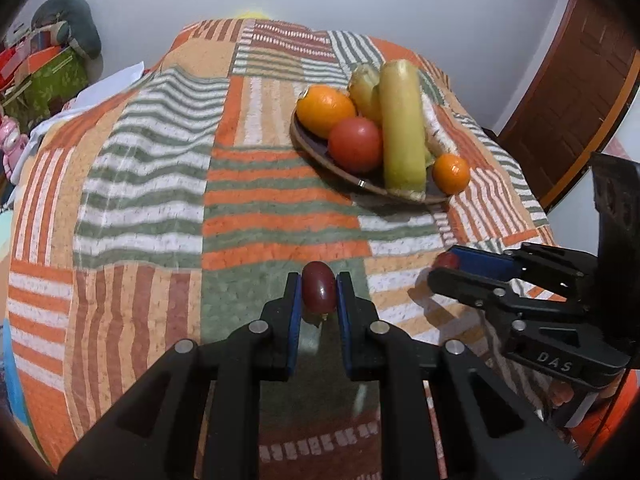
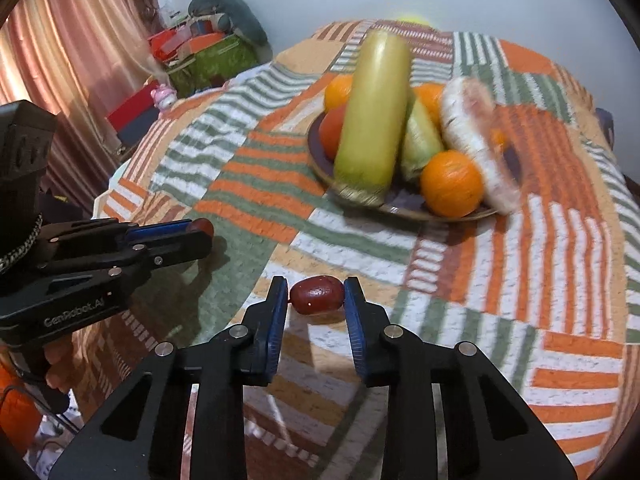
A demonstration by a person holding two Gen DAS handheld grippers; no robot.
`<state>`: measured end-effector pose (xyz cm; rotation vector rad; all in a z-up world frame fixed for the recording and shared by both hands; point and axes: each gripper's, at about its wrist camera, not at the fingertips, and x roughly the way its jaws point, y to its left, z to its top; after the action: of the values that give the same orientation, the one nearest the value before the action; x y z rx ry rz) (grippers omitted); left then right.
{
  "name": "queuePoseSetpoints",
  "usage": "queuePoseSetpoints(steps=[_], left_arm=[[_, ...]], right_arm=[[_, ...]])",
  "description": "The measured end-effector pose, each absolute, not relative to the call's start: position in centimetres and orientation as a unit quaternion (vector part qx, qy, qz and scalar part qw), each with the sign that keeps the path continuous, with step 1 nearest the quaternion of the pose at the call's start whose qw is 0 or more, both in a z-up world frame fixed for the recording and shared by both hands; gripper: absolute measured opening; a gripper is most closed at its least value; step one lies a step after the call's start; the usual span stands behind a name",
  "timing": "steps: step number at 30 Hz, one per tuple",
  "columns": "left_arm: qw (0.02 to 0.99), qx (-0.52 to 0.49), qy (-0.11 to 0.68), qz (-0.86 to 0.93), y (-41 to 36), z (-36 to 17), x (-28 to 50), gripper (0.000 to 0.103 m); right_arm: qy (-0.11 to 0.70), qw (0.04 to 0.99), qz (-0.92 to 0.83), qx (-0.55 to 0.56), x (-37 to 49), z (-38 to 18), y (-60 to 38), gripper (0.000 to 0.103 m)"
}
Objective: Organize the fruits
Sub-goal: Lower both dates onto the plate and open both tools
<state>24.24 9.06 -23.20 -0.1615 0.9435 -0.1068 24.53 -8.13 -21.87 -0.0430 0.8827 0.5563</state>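
Holding a date in each gripper, I see both sets of pads pressed onto the fruit. My left gripper (image 1: 319, 292) is clamped on a dark red date (image 1: 319, 293), standing on end between the blue pads just above the striped cloth (image 1: 160, 184). My right gripper (image 2: 316, 298) is clamped on a second date (image 2: 317, 295), which lies crosswise between its pads, low over the cloth. From the left wrist, the right gripper sits at about 3 o'clock, near but apart. The plate (image 1: 316, 150) lies at about 1 o'clock, well apart from both dates. On it are two oranges (image 1: 326, 110), a tomato (image 1: 355, 144), a long pale-green gourd (image 1: 402, 128) and, behind it, what looks like corn (image 1: 366, 90). A white, speckled piece (image 2: 478, 140) leans at the plate's right side; I cannot tell what it is.
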Motion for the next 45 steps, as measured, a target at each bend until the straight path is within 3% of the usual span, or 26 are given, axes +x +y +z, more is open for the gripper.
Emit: queuePoseSetpoints(steps=[14, 21, 34, 40, 45], left_arm=[[0.91, -0.047, 0.409, -0.044, 8.4, -20.2, 31.5, 0.017], [0.903, -0.056, 0.425, -0.032, 9.4, -22.1, 36.0, 0.016], [0.901, -0.083, 0.423, -0.052, 9.5, -22.8, 37.3, 0.017], [0.9, -0.086, 0.426, -0.038, 10.0, -22.9, 37.3, 0.031], [0.897, -0.096, 0.429, -0.042, 10.4, -22.8, 37.0, 0.031]], right_arm=[[0.352, 0.916, 0.192, 0.002, 28.9, -17.2, -14.7, 0.026], [0.35, 0.921, 0.168, -0.012, 31.5, -17.5, -15.5, 0.026], [0.38, 0.91, 0.166, 0.028, 34.7, -19.8, -16.2, 0.027], [0.385, 0.908, 0.162, 0.025, 34.8, -19.6, -16.4, 0.034], [0.383, 0.908, 0.169, 0.025, 34.7, -19.4, -16.5, 0.036]])
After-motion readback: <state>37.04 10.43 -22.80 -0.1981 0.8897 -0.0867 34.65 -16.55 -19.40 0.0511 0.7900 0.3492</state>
